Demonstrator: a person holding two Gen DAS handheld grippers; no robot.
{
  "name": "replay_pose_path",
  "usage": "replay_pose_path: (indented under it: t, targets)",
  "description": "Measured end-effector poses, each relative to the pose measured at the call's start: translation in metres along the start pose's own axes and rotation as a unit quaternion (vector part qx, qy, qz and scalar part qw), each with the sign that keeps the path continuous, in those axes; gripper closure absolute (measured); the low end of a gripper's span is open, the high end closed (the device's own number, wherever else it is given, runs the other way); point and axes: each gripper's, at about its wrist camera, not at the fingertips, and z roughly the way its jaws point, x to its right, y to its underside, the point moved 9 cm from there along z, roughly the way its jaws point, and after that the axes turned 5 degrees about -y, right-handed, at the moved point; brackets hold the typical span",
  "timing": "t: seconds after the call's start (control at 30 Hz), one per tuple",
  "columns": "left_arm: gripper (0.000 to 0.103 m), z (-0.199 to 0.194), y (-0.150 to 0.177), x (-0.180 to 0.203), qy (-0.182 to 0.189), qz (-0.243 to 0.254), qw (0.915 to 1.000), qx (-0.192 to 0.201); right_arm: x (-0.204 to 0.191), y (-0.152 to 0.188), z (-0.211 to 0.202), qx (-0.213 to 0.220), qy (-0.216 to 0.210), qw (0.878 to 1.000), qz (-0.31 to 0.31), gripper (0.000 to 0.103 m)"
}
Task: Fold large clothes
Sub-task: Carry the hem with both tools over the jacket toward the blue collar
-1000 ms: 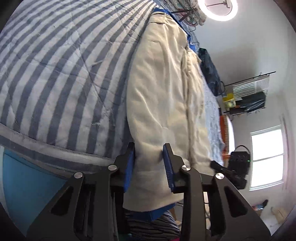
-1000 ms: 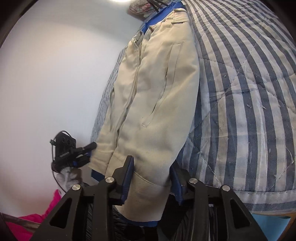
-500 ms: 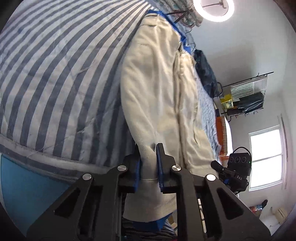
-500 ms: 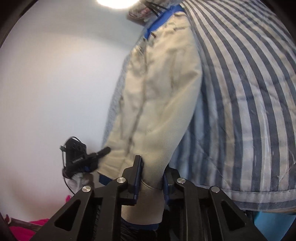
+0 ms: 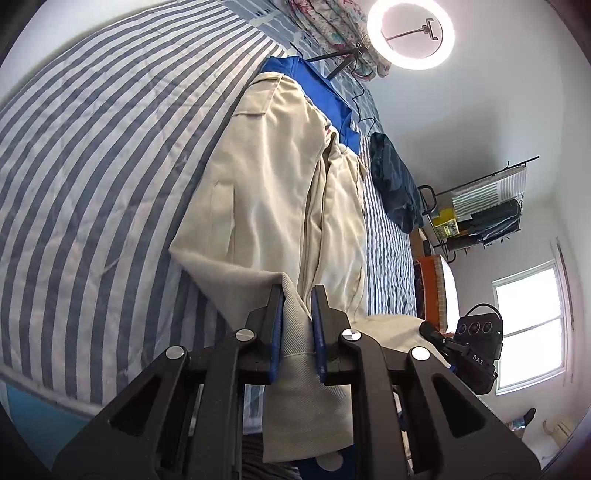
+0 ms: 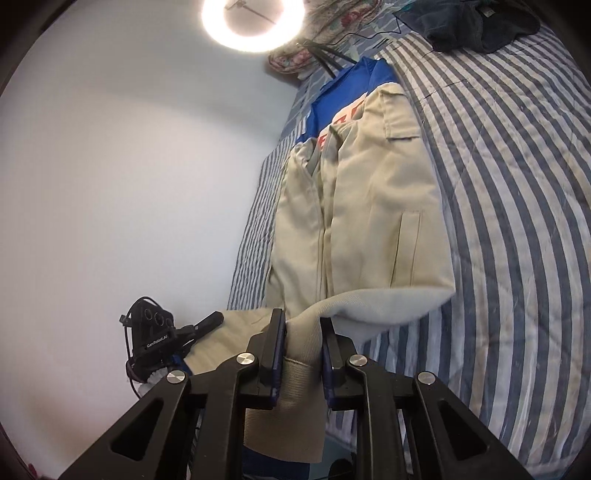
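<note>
Jacket point(image 5: 266, 192) hem pinched, apparently raised, by both grippers' jaws.

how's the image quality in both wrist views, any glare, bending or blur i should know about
Left wrist view: the ring light and window blow out to white, and the quilt stripes bow under fisheye distortion. Right wrist view: the same ring light flares at the top edge, with dark vignetting in the corners. Both views are sharp on the beige jacket, with no motion blur.

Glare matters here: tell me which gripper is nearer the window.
Right. In the left wrist view, the right gripper, jaws closing on the jacket, sits between the left gripper and the window.
</note>
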Motion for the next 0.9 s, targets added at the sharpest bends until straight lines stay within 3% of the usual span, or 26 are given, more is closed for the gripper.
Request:
replay_pose_path:
  t: [0.33, 0.5, 0.63, 0.7, 0.77, 0.83, 0.9]
  targets:
    - [0.091, 0.057, -0.057, -0.002, -0.029, -0.025, 0.9993, 0.0, 0.036, -0.062, 0.04, -0.006, 0.045, 0.998, 0.049, 0.088]
    - [0.091, 0.089, -0.073, -0.02, -0.052, -0.048, 0.9975, -0.001, 0.069, -0.075, 0.065, -0.021, 0.066, 0.994, 0.084, 0.088]
    - [0.091, 0.098, -0.082, -0.028, -0.056, -0.06, 0.9966, 0.002, 0.088, -0.076, 0.076, -0.033, 0.05, 0.991, 0.121, 0.086]
    - [0.091, 0.098, -0.087, -0.029, -0.053, -0.067, 0.9964, 0.003, 0.09, -0.077, 0.07, -0.033, 0.027, 0.989, 0.138, 0.081]
    - [0.088, 0.089, -0.095, -0.029, -0.041, -0.066, 0.9968, 0.014, 0.09, -0.084, 0.059, -0.021, 0.01, 0.989, 0.145, 0.056]
    - [0.079, 0.074, -0.104, -0.027, -0.025, -0.064, 0.997, 0.034, 0.09, -0.096, 0.037, 0.005, -0.006, 0.989, 0.15, 0.041]
    - [0.078, 0.056, -0.11, -0.028, -0.019, -0.048, 0.9972, 0.054, 0.084, -0.109, 0.009, 0.037, -0.034, 0.99, 0.133, 0.043]
